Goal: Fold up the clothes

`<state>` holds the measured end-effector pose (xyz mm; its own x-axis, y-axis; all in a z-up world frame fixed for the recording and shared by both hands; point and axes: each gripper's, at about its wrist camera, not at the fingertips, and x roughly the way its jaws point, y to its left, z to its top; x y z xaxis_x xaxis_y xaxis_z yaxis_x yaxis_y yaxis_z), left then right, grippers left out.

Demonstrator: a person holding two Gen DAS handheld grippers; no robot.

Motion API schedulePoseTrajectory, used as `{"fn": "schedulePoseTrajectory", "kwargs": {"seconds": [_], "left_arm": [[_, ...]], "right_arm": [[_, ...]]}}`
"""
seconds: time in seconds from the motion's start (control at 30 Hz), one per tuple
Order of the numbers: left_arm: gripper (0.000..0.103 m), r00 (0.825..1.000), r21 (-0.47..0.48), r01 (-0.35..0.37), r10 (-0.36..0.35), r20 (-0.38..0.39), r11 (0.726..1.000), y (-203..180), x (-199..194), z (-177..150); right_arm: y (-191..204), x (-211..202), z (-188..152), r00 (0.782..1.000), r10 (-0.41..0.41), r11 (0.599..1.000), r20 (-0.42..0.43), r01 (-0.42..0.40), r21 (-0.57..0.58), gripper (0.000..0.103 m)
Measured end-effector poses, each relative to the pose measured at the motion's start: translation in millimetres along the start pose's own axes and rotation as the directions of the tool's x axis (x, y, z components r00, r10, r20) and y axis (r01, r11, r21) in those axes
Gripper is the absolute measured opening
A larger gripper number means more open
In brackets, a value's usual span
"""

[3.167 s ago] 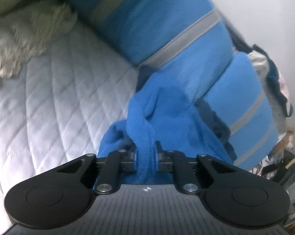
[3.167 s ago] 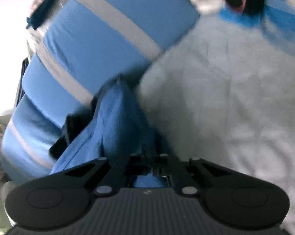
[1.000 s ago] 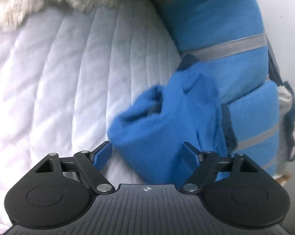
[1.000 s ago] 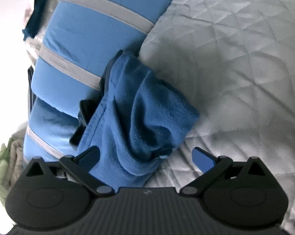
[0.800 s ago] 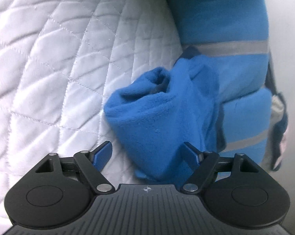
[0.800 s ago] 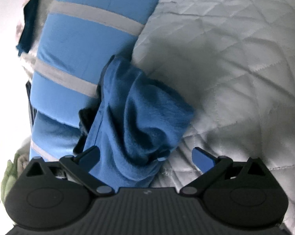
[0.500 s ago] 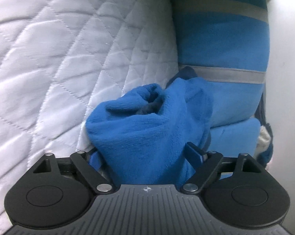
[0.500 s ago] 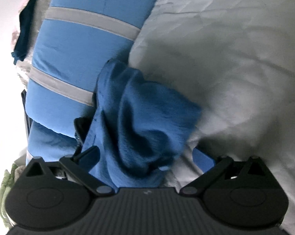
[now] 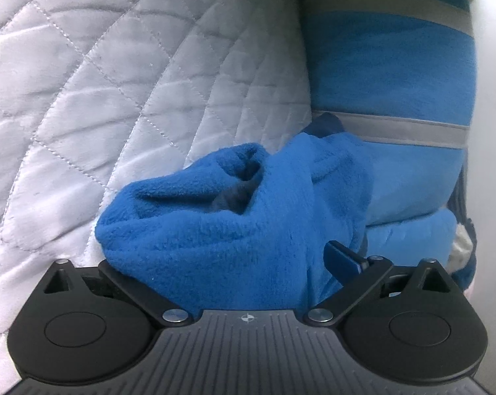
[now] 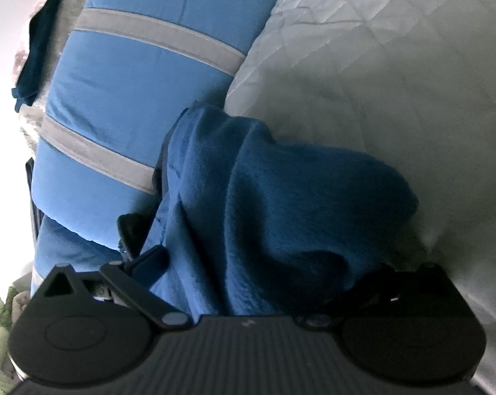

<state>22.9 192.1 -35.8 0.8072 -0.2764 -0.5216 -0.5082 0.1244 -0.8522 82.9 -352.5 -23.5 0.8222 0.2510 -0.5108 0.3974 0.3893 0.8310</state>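
On the bed's white quilted cover (image 9: 123,105), beside a plain white wall (image 9: 491,65), you are working over a blue fleece garment (image 9: 221,227). It is lying bunched, leaning against a rolled blue blanket with grey stripes (image 9: 389,62); its long axis is running away from you toward that roll. Your left hand-held gripper (image 9: 221,256) is standing wide open, having just been opening, fleece bulging between the fingers. Your right hand-held gripper (image 10: 274,260) is also spread open around the fleece.
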Motion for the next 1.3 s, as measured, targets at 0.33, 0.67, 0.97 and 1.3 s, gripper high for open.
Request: {"fn": "schedulePoseTrajectory", "kwargs": {"seconds": [0.33,0.67,0.97,1.3], "left_arm": [[0.030,0.996,0.143,-0.076,0.080,-0.026,0.987,-7,2,-1],[0.025,0.991,0.261,-0.134,0.126,0.049,0.956,-21,-36,-24],[0.026,0.987,0.309,-0.159,0.161,0.017,0.938,16,-97,-50],[0.027,0.979,0.343,-0.191,0.205,-0.004,0.920,43,-137,-70]], "right_arm": [[4,1,9,0.998,-0.014,0.998,-0.067,0.009,-0.065,0.041],[2,-28,3,0.995,-0.010,0.995,-0.101,0.000,-0.100,0.035],[-34,-107,-29,0.988,-0.024,0.993,-0.156,0.006,-0.118,0.035],[-61,-178,-61,0.985,-0.052,0.988,-0.167,0.026,-0.151,0.035]]}}
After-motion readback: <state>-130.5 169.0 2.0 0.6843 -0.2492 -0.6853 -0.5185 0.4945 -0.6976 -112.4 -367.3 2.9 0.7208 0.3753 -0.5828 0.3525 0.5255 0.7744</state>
